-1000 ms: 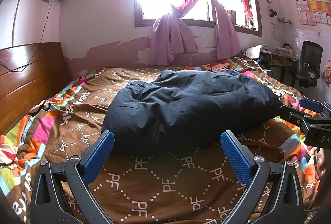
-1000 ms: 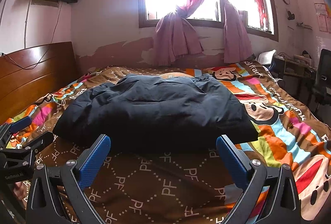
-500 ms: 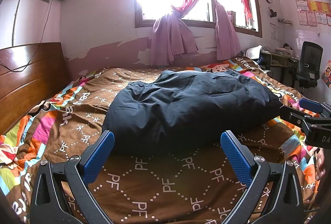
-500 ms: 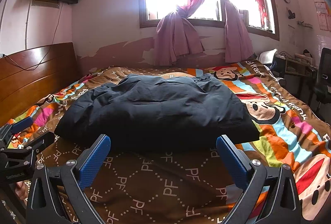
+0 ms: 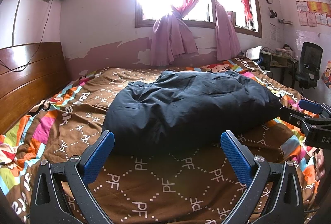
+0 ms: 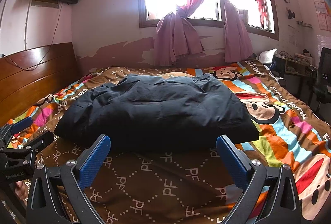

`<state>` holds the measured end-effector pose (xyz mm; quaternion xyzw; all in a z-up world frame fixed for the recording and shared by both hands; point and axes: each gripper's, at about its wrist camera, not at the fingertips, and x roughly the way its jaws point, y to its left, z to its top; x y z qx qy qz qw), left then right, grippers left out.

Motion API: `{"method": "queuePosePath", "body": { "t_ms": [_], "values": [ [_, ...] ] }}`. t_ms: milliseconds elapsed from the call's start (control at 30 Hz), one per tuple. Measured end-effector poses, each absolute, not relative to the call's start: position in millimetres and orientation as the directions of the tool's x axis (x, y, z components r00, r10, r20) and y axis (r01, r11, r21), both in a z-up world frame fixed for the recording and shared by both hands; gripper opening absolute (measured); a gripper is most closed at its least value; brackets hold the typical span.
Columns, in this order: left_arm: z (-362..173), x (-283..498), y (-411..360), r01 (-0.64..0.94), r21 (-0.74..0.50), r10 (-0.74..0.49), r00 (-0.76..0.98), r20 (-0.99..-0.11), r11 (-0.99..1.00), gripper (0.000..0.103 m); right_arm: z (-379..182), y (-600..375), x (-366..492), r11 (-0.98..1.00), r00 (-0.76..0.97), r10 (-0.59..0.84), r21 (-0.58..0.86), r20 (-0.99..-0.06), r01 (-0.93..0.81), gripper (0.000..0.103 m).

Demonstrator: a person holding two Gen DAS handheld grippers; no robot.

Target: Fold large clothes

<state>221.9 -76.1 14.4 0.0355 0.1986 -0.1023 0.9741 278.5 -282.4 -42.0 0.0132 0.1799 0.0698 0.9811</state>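
1. Bedroom with pink walls and a bright window; a dark padded jacket (image 5: 192, 108) lies in a bundled heap at the middle of the bed, on a bright patterned blanket (image 5: 165, 182).
2. It looks puffy and soft, likely light for its bulk, and probably a little slippery; it should sag and spring back when lifted.
3. Best hold, I judge, is a firm pinch on a flat edge: the near right corner (image 6: 244, 129), not the rounded middle.
4. Left claw (image 5: 167, 153) and right claw (image 6: 163, 155) both hover short of the near edge, fingers spread wide, holding nothing.
5. Blanket print repeats "PF"; "Paul Frank" runs along the right side (image 6: 289, 102).
6. Papers on the far wall are too small to read.
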Motion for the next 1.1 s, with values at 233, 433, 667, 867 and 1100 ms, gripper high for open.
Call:
{"method": "queuePosePath", "body": {
  "t_ms": [233, 433, 667, 867, 1100],
  "values": [
    [15.6, 222.6, -77.7, 0.213, 0.027, -0.185, 0.9, -0.394, 0.977, 0.101, -42.4, -283.0, 278.5, 0.989, 0.924, 0.148, 0.057, -0.354, -0.137, 0.103],
    [15.4, 222.1, -77.3, 0.213, 0.028, -0.185, 0.901, -0.393, 0.977, 0.101, -42.4, -283.1, 278.7, 0.989, 0.922, 0.149, 0.059, -0.357, -0.137, 0.103],
    [15.6, 222.4, -77.8, 0.212, 0.027, -0.185, 0.9, -0.394, 0.977, 0.101, -43.0, -283.9, 277.8, 0.989, 0.923, 0.146, 0.061, -0.355, -0.133, 0.103],
    [15.4, 222.2, -77.8, 0.213, 0.027, -0.185, 0.9, -0.394, 0.977, 0.101, -42.9, -283.7, 277.8, 0.989, 0.923, 0.146, 0.061, -0.356, -0.133, 0.103],
    [16.4, 223.4, -79.6, 0.215, 0.027, -0.187, 0.899, -0.396, 0.976, 0.101, -42.6, -283.7, 278.3, 0.989, 0.923, 0.145, 0.061, -0.355, -0.132, 0.103]
  ]
}}
